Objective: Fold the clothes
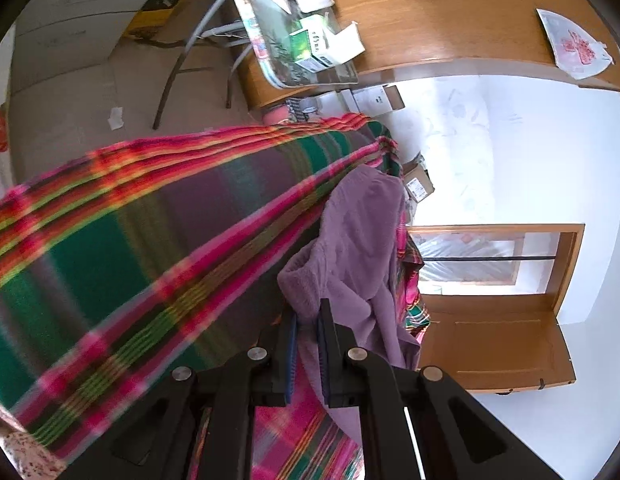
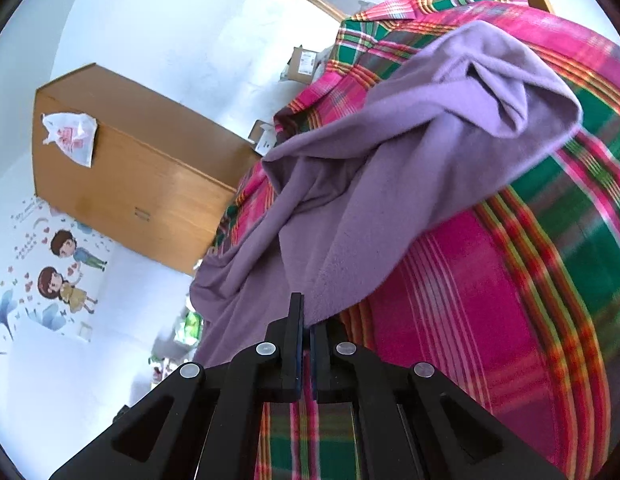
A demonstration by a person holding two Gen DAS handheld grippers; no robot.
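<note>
A soft purple garment [image 1: 357, 240] hangs bunched over a bed covered by a bright pink, green and red plaid blanket [image 1: 130, 220]. My left gripper [image 1: 308, 320] is shut on a thick edge of that garment, which fills the gap between the blue pads. In the right wrist view the purple garment [image 2: 389, 168] stretches from its far folded end down to my right gripper [image 2: 308, 320], which is shut on another edge of it. The cloth sags in loose folds between the two grips, lifted off the plaid blanket [image 2: 489, 300].
A folding table [image 1: 286, 40] with boxes and papers stands beyond the bed. A wooden wardrobe [image 2: 130, 176] with a plastic bag [image 2: 70, 136] on it, cardboard boxes [image 1: 417, 184], a wooden door [image 1: 493, 340] and a white wall with cartoon stickers [image 2: 66, 268] surround the bed.
</note>
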